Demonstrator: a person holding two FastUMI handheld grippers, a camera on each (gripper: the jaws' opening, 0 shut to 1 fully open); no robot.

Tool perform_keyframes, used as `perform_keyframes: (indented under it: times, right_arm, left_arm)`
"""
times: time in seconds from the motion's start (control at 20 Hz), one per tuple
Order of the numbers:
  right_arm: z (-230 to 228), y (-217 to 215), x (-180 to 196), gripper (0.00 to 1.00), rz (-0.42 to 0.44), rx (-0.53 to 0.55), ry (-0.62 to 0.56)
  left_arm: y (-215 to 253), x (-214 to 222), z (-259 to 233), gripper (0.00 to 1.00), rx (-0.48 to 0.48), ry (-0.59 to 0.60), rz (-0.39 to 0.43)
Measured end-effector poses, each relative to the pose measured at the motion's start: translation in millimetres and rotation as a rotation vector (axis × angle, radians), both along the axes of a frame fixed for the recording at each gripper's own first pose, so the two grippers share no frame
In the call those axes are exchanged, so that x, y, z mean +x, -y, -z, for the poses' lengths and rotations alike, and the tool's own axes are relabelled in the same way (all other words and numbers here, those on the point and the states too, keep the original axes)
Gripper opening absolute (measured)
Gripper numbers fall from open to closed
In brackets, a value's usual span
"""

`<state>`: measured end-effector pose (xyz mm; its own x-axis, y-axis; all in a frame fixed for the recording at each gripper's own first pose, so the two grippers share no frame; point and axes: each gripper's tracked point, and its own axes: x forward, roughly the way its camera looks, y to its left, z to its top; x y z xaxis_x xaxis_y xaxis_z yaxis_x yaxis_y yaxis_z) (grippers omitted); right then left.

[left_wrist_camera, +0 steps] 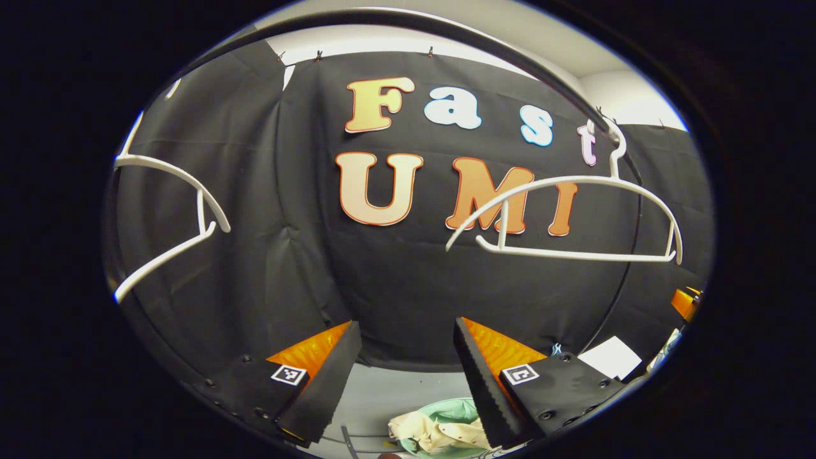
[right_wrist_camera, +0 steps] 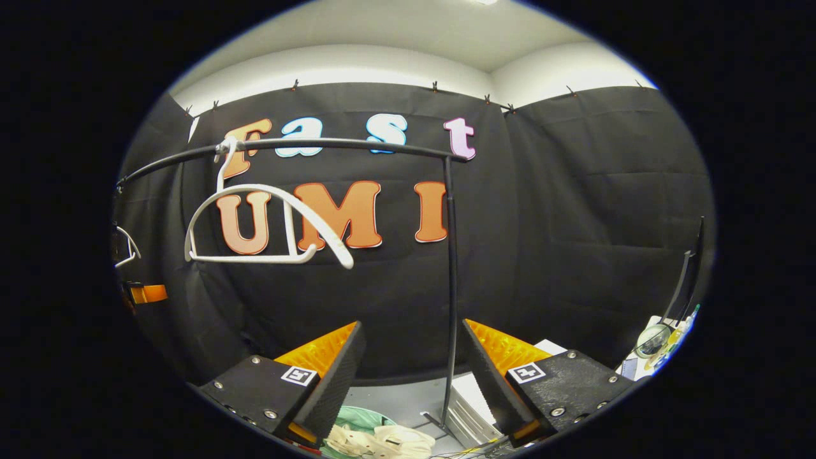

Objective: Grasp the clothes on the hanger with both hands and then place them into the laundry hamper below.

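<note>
The black clothes rail [right_wrist_camera: 331, 145] was the landmark: a thin bar running across in front of the cloth wall, carried in the right gripper view by a black upright post [right_wrist_camera: 451, 280] that came down to the pale floor [right_wrist_camera: 408, 398]. In the left gripper view the same rail [left_wrist_camera: 446, 35] arched overhead.

Two white hangers hung bare from the rail. In the left gripper view one hanger [left_wrist_camera: 574, 217] hooked on near the rail's right end, and a second hanger [left_wrist_camera: 169, 217] hung toward its left end, turned edge-on. In the right gripper view a hanger [right_wrist_camera: 261, 223] hung from the rail, well to the left of the post.

Below the rail, on the floor, stood the pale green laundry hamper [left_wrist_camera: 456, 411], with the cream clothes [left_wrist_camera: 440, 432] lying crumpled inside it. In the right gripper view the hamper [right_wrist_camera: 357, 421] and the clothes [right_wrist_camera: 382, 441] lay just left of the post's foot.

The left claw [left_wrist_camera: 405, 376] was spread wide below the rail, with nothing between its fingers; the hamper showed through the gap. The right claw [right_wrist_camera: 411, 376] was likewise spread wide and held nothing, the post showing between its fingers farther off.
</note>
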<state>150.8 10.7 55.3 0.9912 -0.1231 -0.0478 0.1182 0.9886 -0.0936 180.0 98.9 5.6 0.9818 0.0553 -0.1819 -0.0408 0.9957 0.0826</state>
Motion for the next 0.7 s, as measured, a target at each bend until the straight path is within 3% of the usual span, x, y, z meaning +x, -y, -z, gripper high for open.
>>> perform_keyframes:
  times: [0.1, 0.15, 0.3, 0.65, 0.7]
  right_arm:
    - [-10, 3, -6, 0.99, 0.004, 0.002, 0.028]
    - [-13, 3, -7, 0.94, 0.004, 0.005, 0.038]
    - [-15, 8, -8, 0.94, 0.003, 0.009, 0.042]
    - [-16, 11, -12, 0.94, 0.004, 0.012, 0.045]
    - [-17, 10, -13, 0.94, 0.003, 0.010, 0.045]
  left_arm:
    - [-1, -1, -8, 0.96, -0.010, 0.028, -0.004]
    - [-4, -1, -15, 1.00, -0.010, 0.042, -0.007]
    - [-2, -1, -23, 0.96, -0.014, 0.074, -0.005]
    - [4, -3, -25, 1.00, -0.027, 0.071, 0.000]
    - [3, -3, -28, 0.96, -0.023, 0.077, -0.003]
